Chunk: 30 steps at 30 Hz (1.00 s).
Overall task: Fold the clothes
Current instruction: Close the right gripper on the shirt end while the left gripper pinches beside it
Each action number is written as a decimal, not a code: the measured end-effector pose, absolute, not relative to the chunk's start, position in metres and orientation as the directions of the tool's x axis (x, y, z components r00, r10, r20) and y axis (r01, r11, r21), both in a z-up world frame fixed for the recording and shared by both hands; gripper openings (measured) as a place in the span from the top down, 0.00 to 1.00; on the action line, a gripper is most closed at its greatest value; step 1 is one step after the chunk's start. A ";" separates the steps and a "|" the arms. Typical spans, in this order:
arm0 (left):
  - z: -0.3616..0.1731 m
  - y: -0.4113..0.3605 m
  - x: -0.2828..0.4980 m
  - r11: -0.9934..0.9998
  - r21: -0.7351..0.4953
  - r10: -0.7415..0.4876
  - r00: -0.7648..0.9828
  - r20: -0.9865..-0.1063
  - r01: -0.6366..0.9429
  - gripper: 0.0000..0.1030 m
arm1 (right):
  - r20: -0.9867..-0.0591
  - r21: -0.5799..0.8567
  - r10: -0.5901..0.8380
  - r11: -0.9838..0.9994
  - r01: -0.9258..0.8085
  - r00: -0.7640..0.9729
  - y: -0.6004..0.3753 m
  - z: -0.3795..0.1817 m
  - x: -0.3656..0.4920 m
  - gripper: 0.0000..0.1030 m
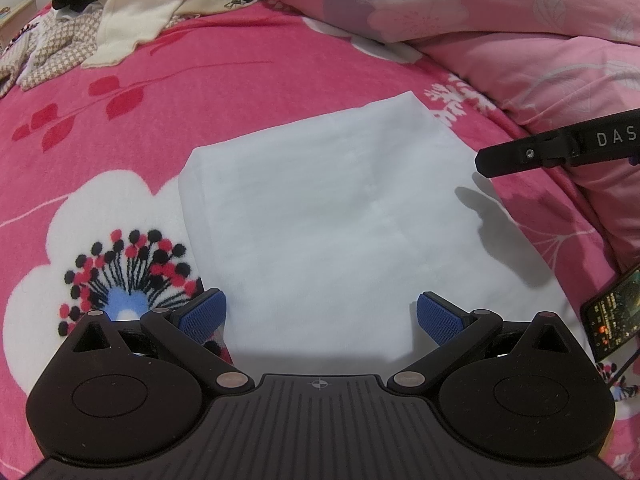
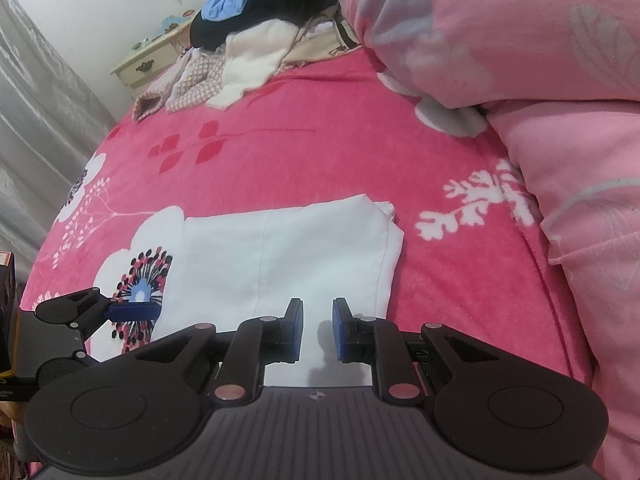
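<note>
A white garment (image 1: 320,220), folded into a flat rectangle, lies on the pink flowered blanket (image 1: 240,80). My left gripper (image 1: 320,316) hovers at its near edge, open wide, with nothing between the blue pads. In the left wrist view my right gripper (image 1: 486,160) reaches in from the right, above the garment's right side, and casts a shadow on it. In the right wrist view the white garment (image 2: 280,256) lies ahead, and my right gripper (image 2: 318,328) hangs over its near edge with the pads a narrow gap apart, holding nothing. One of the left gripper's fingers (image 2: 134,311) shows at the garment's left edge.
A heap of unfolded clothes (image 2: 260,40) in black, blue, cream and check lies at the far end of the bed. A bunched pink quilt (image 2: 520,60) runs along the right side. A phone (image 1: 616,312) lies at the right. A nightstand (image 2: 148,64) and a curtain (image 2: 40,100) are beyond the bed's left edge.
</note>
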<state>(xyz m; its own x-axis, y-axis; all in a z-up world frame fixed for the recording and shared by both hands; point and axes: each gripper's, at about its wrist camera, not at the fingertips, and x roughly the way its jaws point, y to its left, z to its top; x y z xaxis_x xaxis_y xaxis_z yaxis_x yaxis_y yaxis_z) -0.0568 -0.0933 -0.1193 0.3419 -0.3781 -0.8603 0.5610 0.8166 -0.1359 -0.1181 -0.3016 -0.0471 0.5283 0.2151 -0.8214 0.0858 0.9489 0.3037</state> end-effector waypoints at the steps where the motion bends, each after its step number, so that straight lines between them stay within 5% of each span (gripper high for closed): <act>1: -0.119 -0.093 -0.057 0.817 -0.136 -0.378 0.342 -0.860 0.561 0.00 | -0.821 0.304 0.215 0.949 0.086 0.528 -0.301 -0.047 -0.118 0.83; 7: -0.113 -0.088 -0.059 0.808 -0.170 -0.424 0.356 -0.833 0.565 0.00 | -0.818 0.313 0.218 0.945 0.093 0.533 -0.304 -0.048 -0.119 0.83; 13: -0.107 -0.063 -0.073 0.772 -0.208 -0.514 0.397 -0.760 0.601 0.00 | -0.790 0.352 0.234 0.930 0.107 0.567 -0.313 -0.050 -0.124 0.65; 17: -0.124 -0.041 -0.065 0.818 -0.259 -0.494 0.395 -0.775 0.514 0.00 | -0.782 0.395 0.243 0.905 0.155 0.574 -0.323 -0.055 -0.126 0.63; 30: -0.146 -0.016 -0.036 0.742 -0.421 -0.653 0.422 -0.629 0.521 0.00 | -0.765 0.504 0.298 0.828 0.245 0.571 -0.346 -0.094 -0.124 0.56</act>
